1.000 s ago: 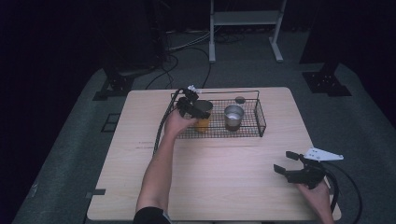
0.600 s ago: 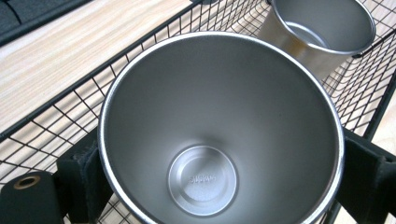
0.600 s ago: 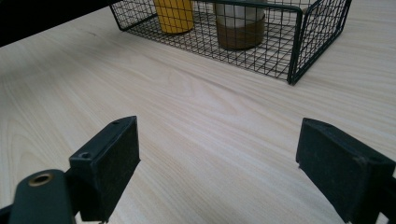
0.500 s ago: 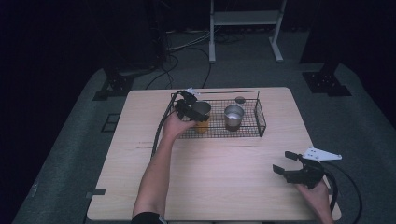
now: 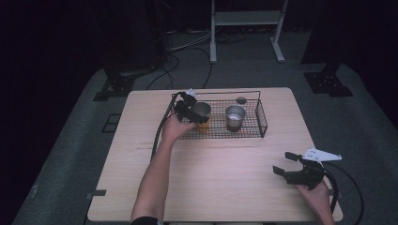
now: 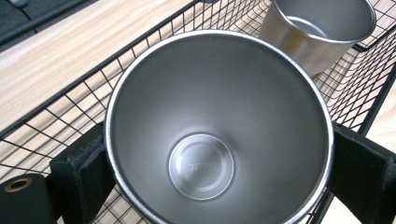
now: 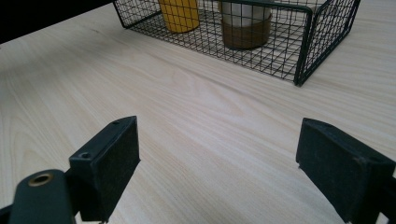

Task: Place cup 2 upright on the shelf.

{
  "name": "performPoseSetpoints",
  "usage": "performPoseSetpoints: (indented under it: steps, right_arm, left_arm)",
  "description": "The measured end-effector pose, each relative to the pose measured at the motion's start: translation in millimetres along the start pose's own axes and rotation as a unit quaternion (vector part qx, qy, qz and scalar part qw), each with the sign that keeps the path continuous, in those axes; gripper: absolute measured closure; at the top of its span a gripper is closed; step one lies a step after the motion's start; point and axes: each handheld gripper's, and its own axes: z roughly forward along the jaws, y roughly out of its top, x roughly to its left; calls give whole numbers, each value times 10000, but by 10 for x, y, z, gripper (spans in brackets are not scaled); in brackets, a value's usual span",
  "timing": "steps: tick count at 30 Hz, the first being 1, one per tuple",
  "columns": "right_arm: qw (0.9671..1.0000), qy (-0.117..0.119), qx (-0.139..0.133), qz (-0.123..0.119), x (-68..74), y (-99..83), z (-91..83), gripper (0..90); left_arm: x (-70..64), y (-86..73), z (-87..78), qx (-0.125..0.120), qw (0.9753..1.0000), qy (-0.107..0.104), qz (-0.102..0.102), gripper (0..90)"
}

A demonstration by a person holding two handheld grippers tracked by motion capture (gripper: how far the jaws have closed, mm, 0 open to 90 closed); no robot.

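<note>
Two shiny metal cups sit over the black wire basket on the pale wooden counter: the left hand-held gripper squeezes the round, smooth near cup at the basket's left end, and the second cup stands inside beside it. A yellow cup is there too. The right hand-held gripper gapes wide and empty above the counter's near right corner.

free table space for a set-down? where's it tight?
Bare wood between the wire basket and the right claw, and along the table left of the forearm. Tight inside the basket: the left claw grips one steel cup beside another.
</note>
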Motion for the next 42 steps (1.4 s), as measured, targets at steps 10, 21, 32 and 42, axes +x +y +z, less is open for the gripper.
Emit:
performPoseSetpoints:
  steps: [10,21,32,42]
  right_arm:
    - [10000,18,31,3,9,4,13,125]
    - [10000,29,32,2,10,6,13,125]
    - [10000,13,29,-1,9,8,10,124]
    - [10000,-11,43,-6,11,6,15,124]
  left_arm:
    - [12,15,-56,-105,9999,68,-8,21]
    - [-8,57,-122,-253,9997,72,23,15]
    - [-20,94,-293,-448,9989,109,55,15]
    - [-92,75,-453,-582,9981,62,176,16]
